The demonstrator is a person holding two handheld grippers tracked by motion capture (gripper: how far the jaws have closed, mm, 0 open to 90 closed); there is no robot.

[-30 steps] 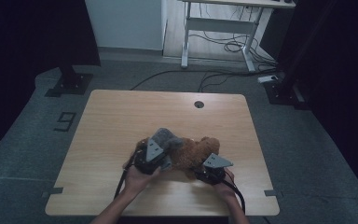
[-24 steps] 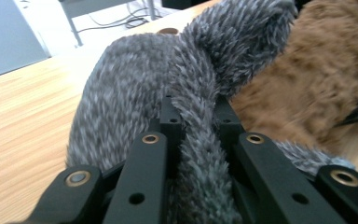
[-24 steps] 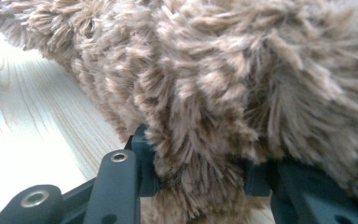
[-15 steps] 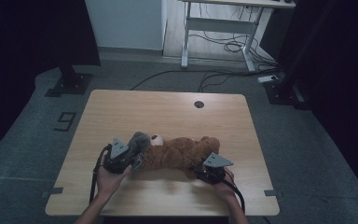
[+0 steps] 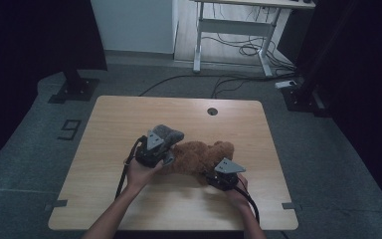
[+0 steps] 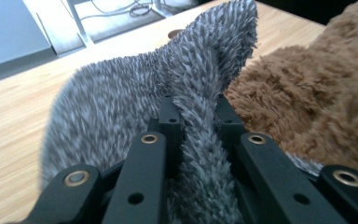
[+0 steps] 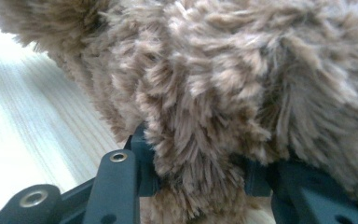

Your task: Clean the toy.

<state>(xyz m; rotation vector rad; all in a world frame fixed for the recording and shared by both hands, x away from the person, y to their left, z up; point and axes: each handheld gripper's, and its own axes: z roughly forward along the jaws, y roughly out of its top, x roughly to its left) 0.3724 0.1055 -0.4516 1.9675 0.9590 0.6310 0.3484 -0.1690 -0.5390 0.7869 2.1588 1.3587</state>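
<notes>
Pale wooden bench (image 5: pixel 129 124) is carrying a brown plush teddy bear (image 5: pixel 199 157), which the right gripper (image 5: pixel 218 175) is clamping steady by a limb while the left gripper (image 5: pixel 160 149), just beside the bear, is pinching grey fuzzy fabric (image 5: pixel 166 133), seemingly to dress it.

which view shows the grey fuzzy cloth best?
The left gripper view: the grey fuzzy cloth sits close up, a fold of it pinched between the left hand-held gripper's jaws, beside the brown plush toy. The high view shows the cloth small and dim, bunched above that hand-held gripper.
</notes>
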